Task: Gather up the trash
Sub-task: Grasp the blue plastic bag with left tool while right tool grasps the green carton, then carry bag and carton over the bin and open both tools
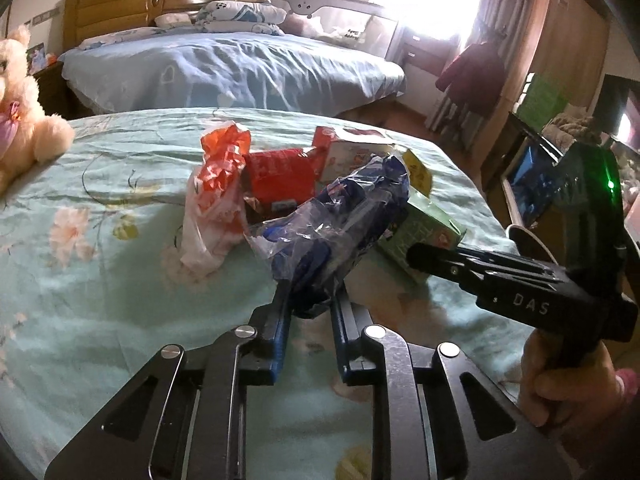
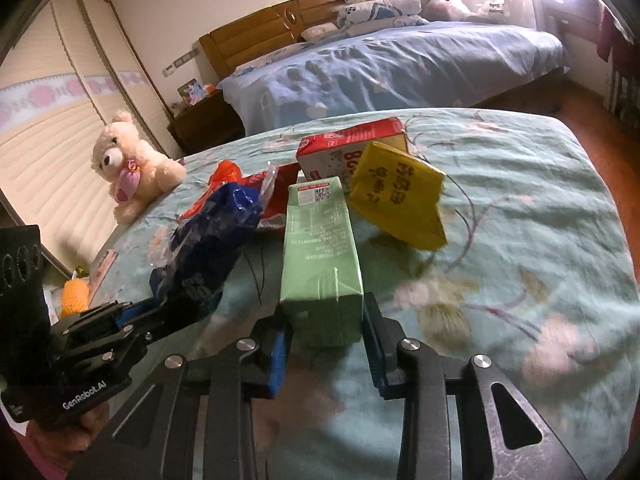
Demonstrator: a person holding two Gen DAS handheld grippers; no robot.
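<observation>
My left gripper [image 1: 310,300] is shut on a crumpled blue plastic wrapper [image 1: 340,220], held above the green floral bedspread [image 1: 100,240]; the wrapper also shows in the right wrist view [image 2: 208,240]. My right gripper [image 2: 326,320] is shut on a green carton [image 2: 320,256], also seen from the left wrist [image 1: 424,228]. Behind lie an orange-white plastic bag [image 1: 216,188], a red packet [image 1: 280,176], a red-white box [image 2: 352,144] and a yellow packet [image 2: 400,200].
A cream teddy bear [image 2: 128,164] sits at the bedspread's left edge. A second bed with blue sheets [image 1: 232,68] stands behind. A wardrobe [image 1: 568,28] and a shelf with clutter [image 1: 560,152] are at the right. A nightstand [image 2: 204,120] stands by the headboard.
</observation>
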